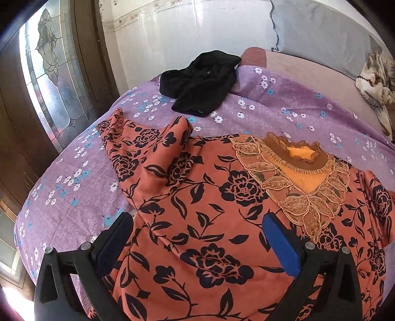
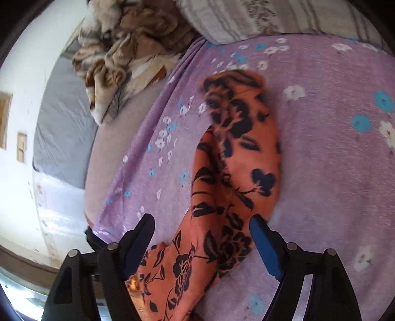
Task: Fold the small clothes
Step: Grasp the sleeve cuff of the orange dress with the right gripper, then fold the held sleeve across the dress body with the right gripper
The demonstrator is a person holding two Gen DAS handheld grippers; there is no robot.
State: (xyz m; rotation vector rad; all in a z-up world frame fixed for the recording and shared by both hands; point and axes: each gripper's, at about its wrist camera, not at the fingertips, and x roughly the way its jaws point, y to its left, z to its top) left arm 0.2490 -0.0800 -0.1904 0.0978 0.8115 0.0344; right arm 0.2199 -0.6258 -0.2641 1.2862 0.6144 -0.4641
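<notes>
An orange top with a dark flower print [image 1: 209, 197] lies spread on the purple flowered bedsheet [image 1: 74, 185], its embroidered neckline [image 1: 296, 172] towards the right. My left gripper [image 1: 197, 219] hovers open over the top's body near the left shoulder, with nothing pinched between its fingers. In the right wrist view one sleeve of the top [image 2: 234, 160] stretches away across the bedsheet [image 2: 333, 160]. My right gripper [image 2: 201, 222] stands open astride the sleeve's near end; its pads are apart from the cloth.
A crumpled black garment [image 1: 200, 81] lies further back on the bed. A brown and cream blanket [image 2: 118, 49] is heaped near a striped pillow [image 2: 259, 17]. A dark wooden door with patterned glass [image 1: 49, 74] stands left of the bed.
</notes>
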